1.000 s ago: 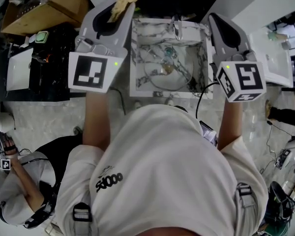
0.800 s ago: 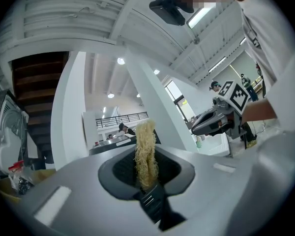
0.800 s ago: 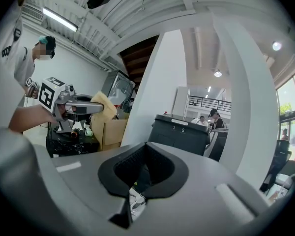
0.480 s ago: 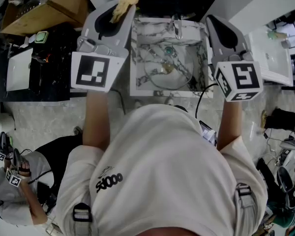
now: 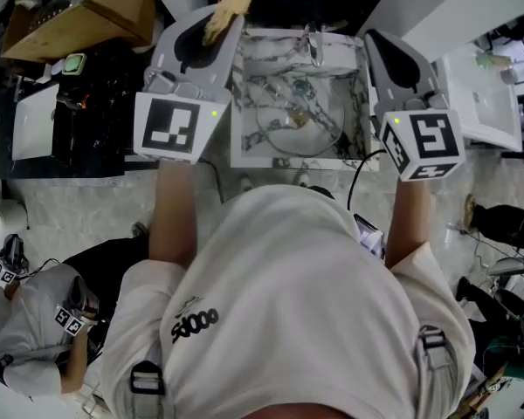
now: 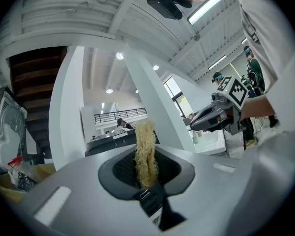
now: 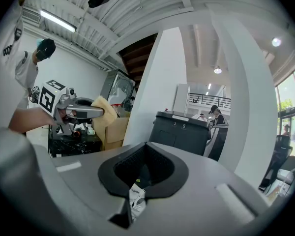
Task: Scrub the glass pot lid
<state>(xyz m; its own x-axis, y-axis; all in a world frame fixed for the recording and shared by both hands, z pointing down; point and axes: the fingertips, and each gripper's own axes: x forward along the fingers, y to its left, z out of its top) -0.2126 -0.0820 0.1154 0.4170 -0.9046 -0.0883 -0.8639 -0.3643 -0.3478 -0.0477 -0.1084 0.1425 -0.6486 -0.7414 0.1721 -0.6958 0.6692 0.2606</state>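
The round glass pot lid point(image 5: 295, 126) lay in the white marble-patterned sink point(image 5: 239, 157), below the tap point(image 5: 313, 49). Held above the sink's left rim, the left hand-held gripper point(image 5: 217, 17) was clamped on a pale yellow fibrous scrubber point(image 6: 145, 152), which stuck out past its tips. Above the sink's right rim, the right hand-held gripper point(image 7: 143, 170) had its jaws together on nothing.

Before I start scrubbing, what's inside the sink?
A glass pot lid lies in the sink, with the drain showing beyond it. The right gripper covers the sink's right edge.
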